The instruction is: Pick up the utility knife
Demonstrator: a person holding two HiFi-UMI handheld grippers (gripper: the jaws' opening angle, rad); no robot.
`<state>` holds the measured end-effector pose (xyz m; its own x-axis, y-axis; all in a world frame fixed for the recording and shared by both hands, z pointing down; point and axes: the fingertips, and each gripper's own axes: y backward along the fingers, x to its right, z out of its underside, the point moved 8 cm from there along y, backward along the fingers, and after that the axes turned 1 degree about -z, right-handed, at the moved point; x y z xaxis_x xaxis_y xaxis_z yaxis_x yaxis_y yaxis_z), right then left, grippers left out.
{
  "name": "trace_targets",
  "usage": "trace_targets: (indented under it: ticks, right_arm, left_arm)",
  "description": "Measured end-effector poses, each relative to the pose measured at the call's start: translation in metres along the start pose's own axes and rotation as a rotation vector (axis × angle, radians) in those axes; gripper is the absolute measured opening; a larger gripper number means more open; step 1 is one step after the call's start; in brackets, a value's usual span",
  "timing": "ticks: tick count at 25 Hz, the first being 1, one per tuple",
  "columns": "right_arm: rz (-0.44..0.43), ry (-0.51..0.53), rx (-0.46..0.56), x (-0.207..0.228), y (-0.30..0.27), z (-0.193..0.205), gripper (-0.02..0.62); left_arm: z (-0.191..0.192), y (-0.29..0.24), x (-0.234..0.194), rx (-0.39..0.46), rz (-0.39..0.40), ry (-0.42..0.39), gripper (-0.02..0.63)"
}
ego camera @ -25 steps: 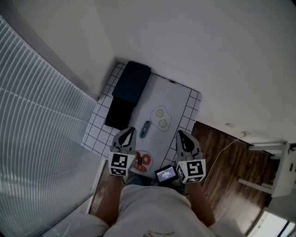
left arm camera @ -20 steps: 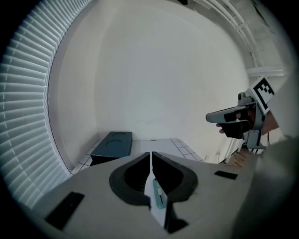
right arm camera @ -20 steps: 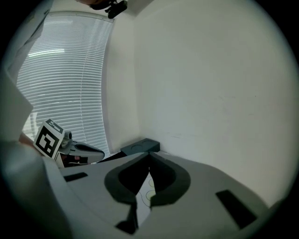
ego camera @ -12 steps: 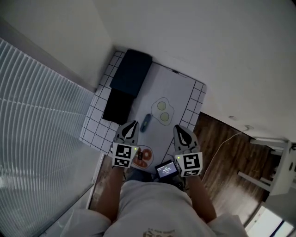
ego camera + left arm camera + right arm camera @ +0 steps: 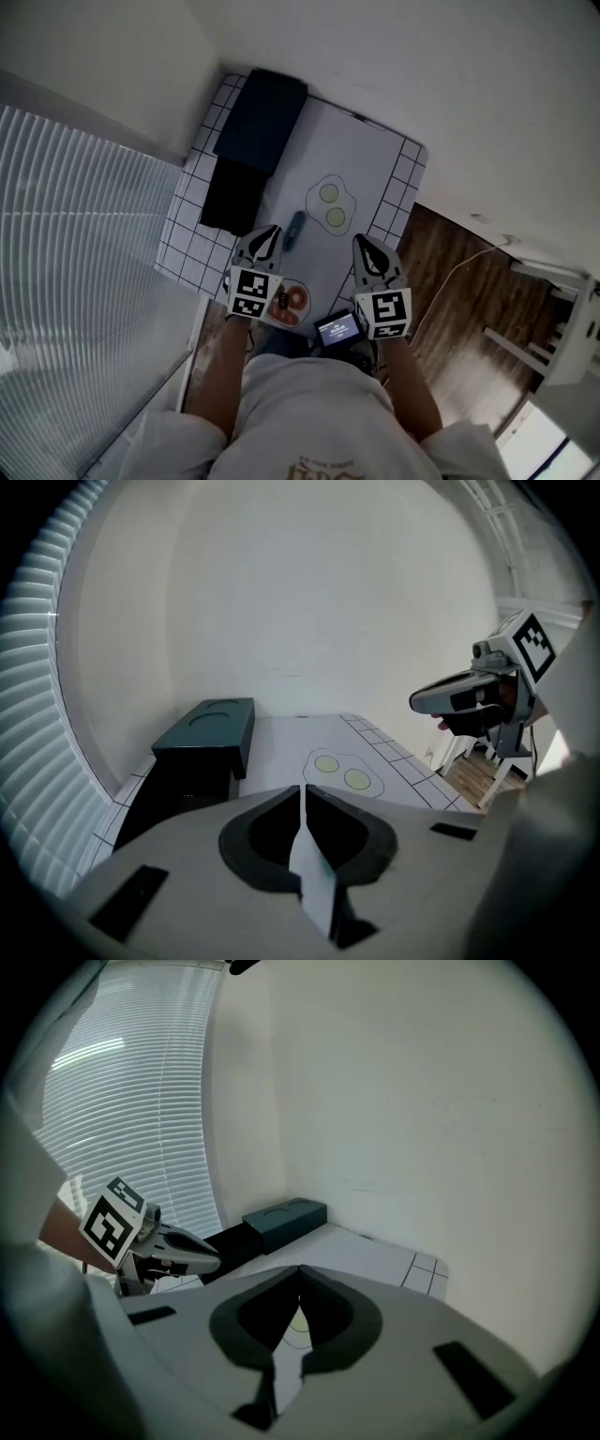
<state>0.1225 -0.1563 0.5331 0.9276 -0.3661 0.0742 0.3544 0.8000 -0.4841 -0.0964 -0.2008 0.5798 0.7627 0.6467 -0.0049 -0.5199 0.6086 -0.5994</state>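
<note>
The utility knife (image 5: 294, 231), small and blue, lies on the white mat (image 5: 352, 164) near the table's front, just left of a drawn outline with two green circles (image 5: 331, 204). My left gripper (image 5: 267, 232) hovers close to the knife's left side, shut with nothing in it; in the left gripper view its jaws (image 5: 303, 787) meet at the tips and its body hides the knife. My right gripper (image 5: 361, 242) hangs to the knife's right, beyond the outline, also shut and empty (image 5: 298, 1269). Neither touches the knife.
A dark teal box (image 5: 262, 122) and a lower black box (image 5: 234, 195) stand along the table's left side. Below the grippers are a plate with red pieces (image 5: 289, 305) and a small lit screen (image 5: 337, 328). White walls enclose the table's far sides; wooden floor (image 5: 469, 309) lies to the right.
Both grippers have come down toward the table's front edge, side by side, and tipped further downward. Their jaws stayed closed and the knife has not moved.
</note>
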Motion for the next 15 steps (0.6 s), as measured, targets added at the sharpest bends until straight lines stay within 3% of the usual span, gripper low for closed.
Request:
trace_targets:
  ticks: [5,15]
  right_arm:
    - [0.005,-0.017,-0.031,0.000,-0.008,0.011,0.006]
    - [-0.011,-0.038,-0.080,-0.007,-0.016,0.026,0.006]
  left_arm:
    - [0.009,-0.009,0.005,-0.023,0.039,-0.026,0.016]
    - [0.026,-0.033,0.006,-0.077,0.075,0.032,0.140]
